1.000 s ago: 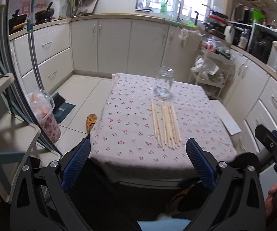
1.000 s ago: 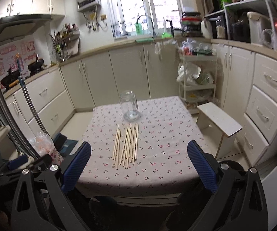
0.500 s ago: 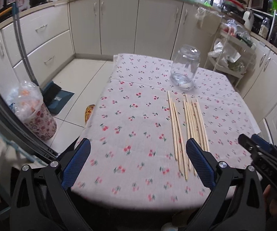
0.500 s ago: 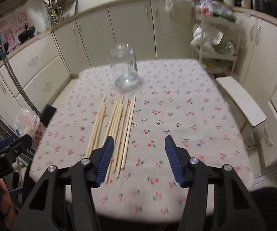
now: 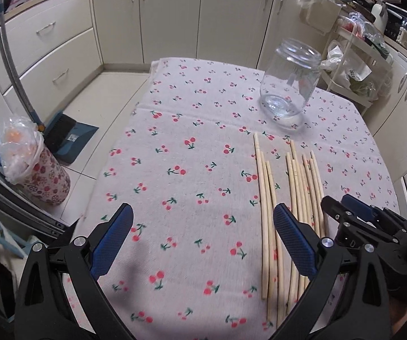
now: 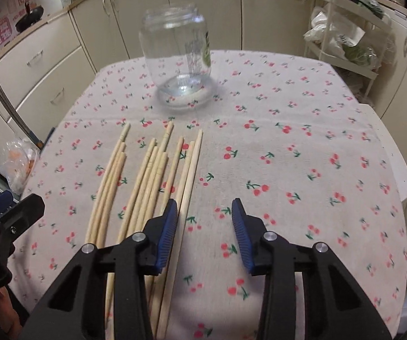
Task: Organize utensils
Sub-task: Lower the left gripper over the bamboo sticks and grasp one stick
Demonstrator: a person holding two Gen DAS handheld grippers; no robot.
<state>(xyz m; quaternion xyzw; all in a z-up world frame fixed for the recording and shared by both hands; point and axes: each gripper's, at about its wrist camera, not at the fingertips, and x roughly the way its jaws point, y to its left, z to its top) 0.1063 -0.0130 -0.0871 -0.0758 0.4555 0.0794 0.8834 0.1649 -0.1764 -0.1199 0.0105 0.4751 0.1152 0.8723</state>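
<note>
On the table (image 5: 175,130) with its cherry cloth, my chopsticks (image 6: 158,175) lying in a row just short of the upright glass jar (image 6: 176,56), my right gripper (image 6: 203,226) parted over the rightmost stick, my left gripper (image 5: 200,240) wide apart, both holding nothing

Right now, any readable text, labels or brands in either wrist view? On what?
None can be read.
Glass jar: a green and white label on its side, print too blurred.
Wall poster behind the stove: pink signs, too small.
White bag on the rack: dark marking, illegible.
Chopsticks and tablecloth: no text.
</note>
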